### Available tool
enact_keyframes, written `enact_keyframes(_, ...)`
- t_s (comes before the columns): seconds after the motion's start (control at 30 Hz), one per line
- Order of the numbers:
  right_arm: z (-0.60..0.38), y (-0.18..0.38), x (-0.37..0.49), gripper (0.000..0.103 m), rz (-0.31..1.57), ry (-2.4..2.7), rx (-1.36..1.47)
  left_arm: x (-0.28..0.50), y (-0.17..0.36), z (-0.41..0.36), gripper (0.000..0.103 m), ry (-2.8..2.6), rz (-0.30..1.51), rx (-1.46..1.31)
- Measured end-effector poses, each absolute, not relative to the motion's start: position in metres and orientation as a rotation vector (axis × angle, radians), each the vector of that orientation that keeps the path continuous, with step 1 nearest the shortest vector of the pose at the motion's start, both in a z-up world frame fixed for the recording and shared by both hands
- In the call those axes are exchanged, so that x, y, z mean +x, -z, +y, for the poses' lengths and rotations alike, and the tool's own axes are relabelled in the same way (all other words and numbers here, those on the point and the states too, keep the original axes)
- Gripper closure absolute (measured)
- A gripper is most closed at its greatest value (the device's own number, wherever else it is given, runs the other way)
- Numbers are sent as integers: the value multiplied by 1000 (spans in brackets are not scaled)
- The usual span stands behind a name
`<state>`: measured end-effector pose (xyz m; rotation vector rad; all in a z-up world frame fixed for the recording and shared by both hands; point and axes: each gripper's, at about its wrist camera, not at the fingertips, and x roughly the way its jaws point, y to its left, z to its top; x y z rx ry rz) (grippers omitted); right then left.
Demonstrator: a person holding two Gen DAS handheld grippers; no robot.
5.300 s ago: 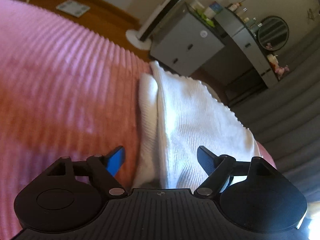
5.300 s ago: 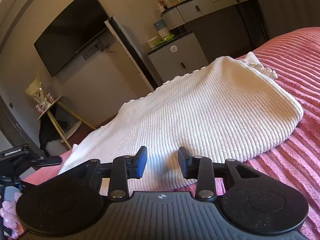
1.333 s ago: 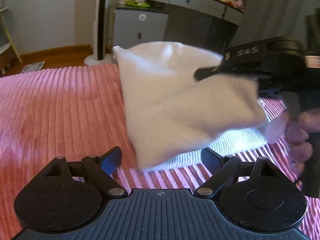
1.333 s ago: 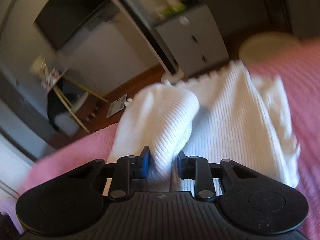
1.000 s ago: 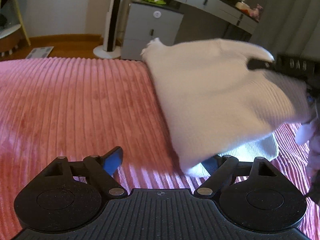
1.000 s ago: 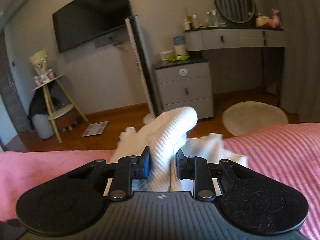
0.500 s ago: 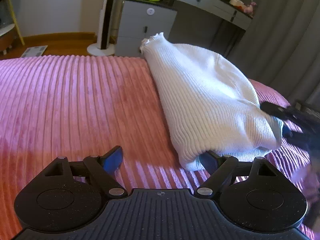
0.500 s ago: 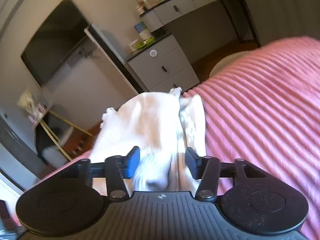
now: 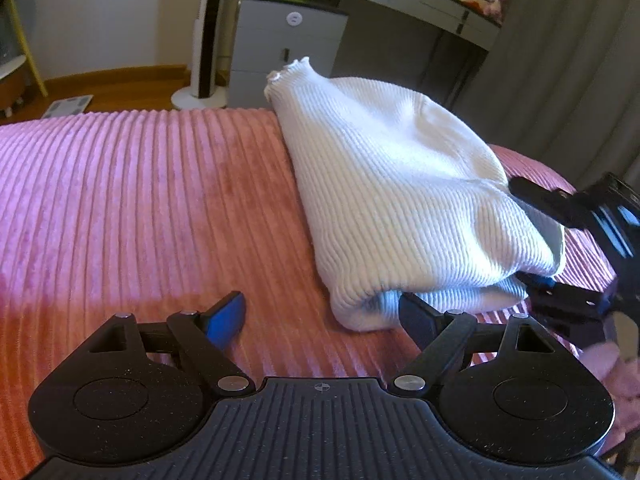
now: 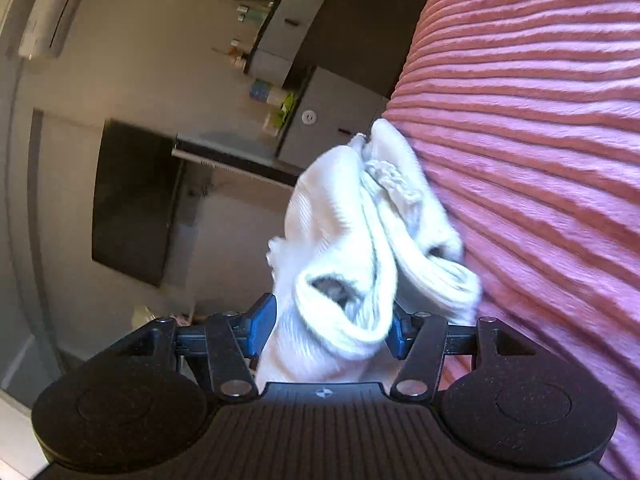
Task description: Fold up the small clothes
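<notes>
white ribbed knit garment [image 9: 404, 196] lies folded in layers on pink corded bedspread [image 9: 132, 200]. left gripper [image 9: 320, 316] spread wide, its right finger beside the near fold. right gripper [image 9: 560, 248] straddles the far-right edge, fingers apart above and below.

You're working in warm, fairly dim room light, with sunlit patches striping the pink bedspread [image 9: 140, 200] and a cool glow under the near fold of the white knit garment [image 9: 400, 200]. Your right wrist view is rolled sideways and motion-blurred on the cloth. Fisheye bending curves walls and furniture at both frames' edges.
</notes>
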<state>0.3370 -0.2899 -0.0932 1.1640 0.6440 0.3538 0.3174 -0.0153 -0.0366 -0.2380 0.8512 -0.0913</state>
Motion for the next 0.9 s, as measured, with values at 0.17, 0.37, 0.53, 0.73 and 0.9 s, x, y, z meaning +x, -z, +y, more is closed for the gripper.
enact_keyframes(0.17,-265,74,351,82,646,-318,974,321,41,-23,22,39,840,-197)
enact_keyframes(0.37,-245,25,322,85,414,-211,510,321,38,-22,42,79,825,-201)
enact_keyframes(0.53,-241,48,321,85,467,-145,401,320,41,-18,44,85,826,-221)
enact_keyframes(0.73,-240,62,331,85,511,-169,325,315,40,-9,41,112,822,-222)
enact_keyframes(0.9,-262,57,332,76,550,-218,475,306,27,-1,40,127,814,-264)
